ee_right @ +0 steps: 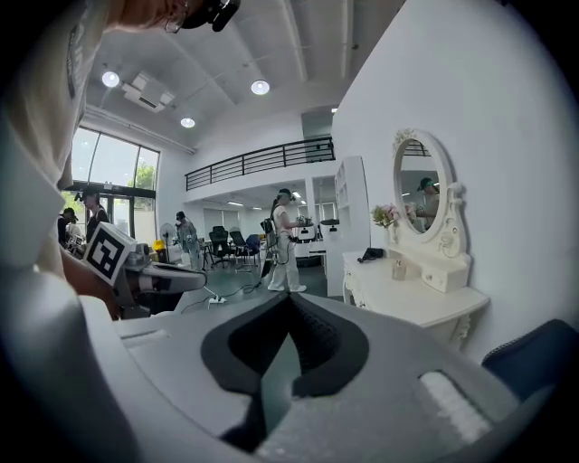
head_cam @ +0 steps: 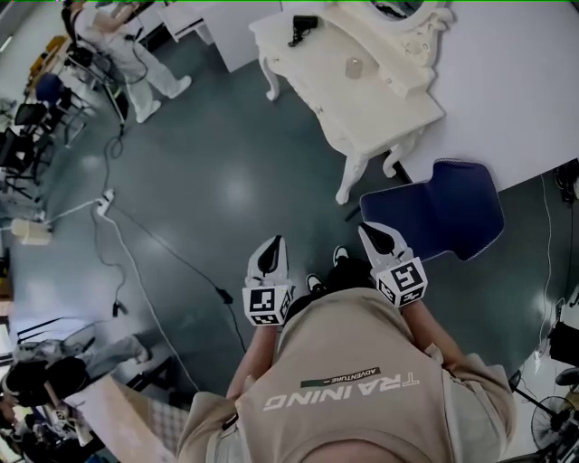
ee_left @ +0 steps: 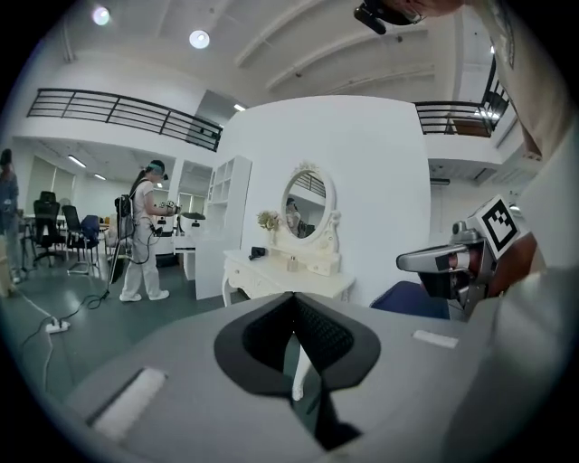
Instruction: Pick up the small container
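Note:
The small container [head_cam: 353,68] is a pale little jar standing on the white dressing table [head_cam: 398,113] at the far side of the room, below its oval mirror. It also shows as a small jar [ee_left: 292,263] in the left gripper view and again [ee_right: 398,269] in the right gripper view. My left gripper [head_cam: 274,244] and right gripper [head_cam: 369,231] are held close in front of my chest, well short of the table. In their own views the left gripper [ee_left: 292,303] and right gripper [ee_right: 289,307] have their jaws together with nothing between them.
A blue padded chair [head_cam: 443,210] stands right of the table's legs. A black object [head_cam: 303,27] lies at the table's far end. Cables and a power strip [head_cam: 104,203] trail over the dark floor at left. A person in white [head_cam: 136,54] stands by desks at the far left.

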Tool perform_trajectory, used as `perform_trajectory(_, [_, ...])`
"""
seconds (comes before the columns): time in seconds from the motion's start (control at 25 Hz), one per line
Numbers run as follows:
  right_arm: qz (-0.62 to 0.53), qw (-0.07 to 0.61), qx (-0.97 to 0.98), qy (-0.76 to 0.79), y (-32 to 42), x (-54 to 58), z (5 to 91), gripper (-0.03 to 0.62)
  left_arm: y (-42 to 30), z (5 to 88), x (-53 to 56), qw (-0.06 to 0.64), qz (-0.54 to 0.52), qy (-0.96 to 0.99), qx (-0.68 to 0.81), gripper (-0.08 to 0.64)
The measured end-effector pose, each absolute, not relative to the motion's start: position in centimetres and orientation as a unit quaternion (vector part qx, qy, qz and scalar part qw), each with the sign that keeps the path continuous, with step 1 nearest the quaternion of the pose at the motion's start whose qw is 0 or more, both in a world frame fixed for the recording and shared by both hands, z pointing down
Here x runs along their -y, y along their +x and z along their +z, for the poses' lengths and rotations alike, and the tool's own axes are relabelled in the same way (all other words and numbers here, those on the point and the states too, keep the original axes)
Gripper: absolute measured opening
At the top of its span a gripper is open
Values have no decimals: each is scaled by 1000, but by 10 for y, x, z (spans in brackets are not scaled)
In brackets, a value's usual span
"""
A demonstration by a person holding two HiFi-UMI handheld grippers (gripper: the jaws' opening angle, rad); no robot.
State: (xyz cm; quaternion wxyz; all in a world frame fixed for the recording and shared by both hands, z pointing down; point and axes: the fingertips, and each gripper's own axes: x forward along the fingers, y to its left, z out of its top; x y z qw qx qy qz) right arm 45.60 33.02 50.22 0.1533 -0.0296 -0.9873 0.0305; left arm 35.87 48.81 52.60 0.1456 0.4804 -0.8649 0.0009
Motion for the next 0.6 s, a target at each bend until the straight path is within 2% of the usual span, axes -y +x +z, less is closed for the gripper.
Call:
perform_trajectory(0.16, [31,162,986,-27,440,-310,507,3,348,536,-474,163,-21,485,859,17])
perform_trajectory(0.36, [52,161,985,-38,407,-293,520,3,327,546,-455,166,24,479,862,18])
perform_trajectory(0.6, [69,151,984,-64,341,-259,531,3,268,532,-411,164,28,476,864,18])
